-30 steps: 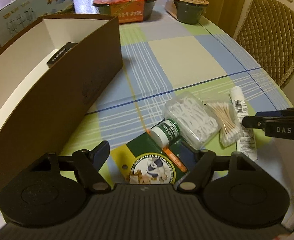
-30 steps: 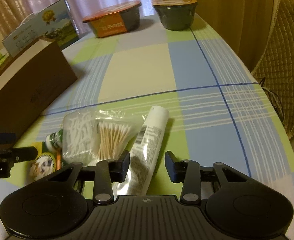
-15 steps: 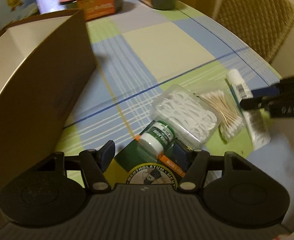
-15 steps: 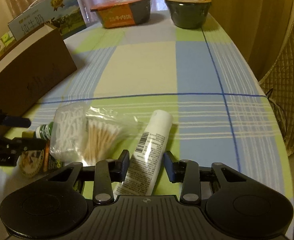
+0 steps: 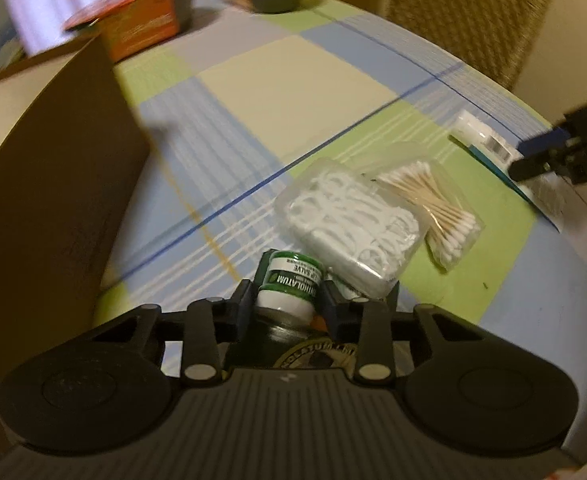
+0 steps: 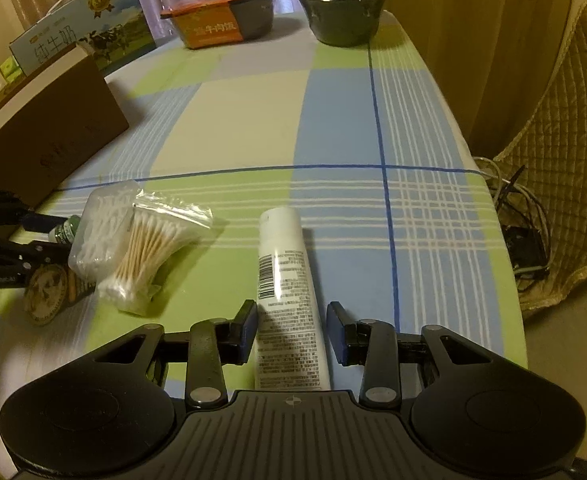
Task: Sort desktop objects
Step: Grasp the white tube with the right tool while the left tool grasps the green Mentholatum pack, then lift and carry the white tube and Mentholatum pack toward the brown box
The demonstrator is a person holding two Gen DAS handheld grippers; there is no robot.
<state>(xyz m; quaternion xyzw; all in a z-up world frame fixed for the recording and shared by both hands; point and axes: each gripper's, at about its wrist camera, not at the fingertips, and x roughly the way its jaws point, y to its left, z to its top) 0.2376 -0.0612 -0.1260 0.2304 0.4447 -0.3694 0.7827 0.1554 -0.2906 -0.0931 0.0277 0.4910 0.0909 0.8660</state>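
Note:
My left gripper (image 5: 287, 306) is shut on a small green and white lip salve jar (image 5: 289, 286) that lies on its green package card (image 5: 313, 354). A clear box of white floss picks (image 5: 353, 228) and a bag of cotton swabs (image 5: 433, 204) lie just beyond it. My right gripper (image 6: 292, 326) is open, its fingers on either side of a white tube (image 6: 287, 296) lying on the checked tablecloth. The left gripper (image 6: 5, 252) also shows at the left edge of the right wrist view, beside the floss box (image 6: 97, 232) and swabs (image 6: 149, 248).
A brown open box (image 5: 45, 184) stands at the left; it shows in the right wrist view (image 6: 41, 128) too. Two food bowls (image 6: 225, 16) (image 6: 341, 8) and a milk carton box (image 6: 81, 24) stand at the far end. A quilted chair (image 6: 565, 160) stands past the table's right edge.
My left gripper has moved forward and closed on the lip salve jar. My right gripper has moved over the white tube, so that the tube now lies between its open fingers.

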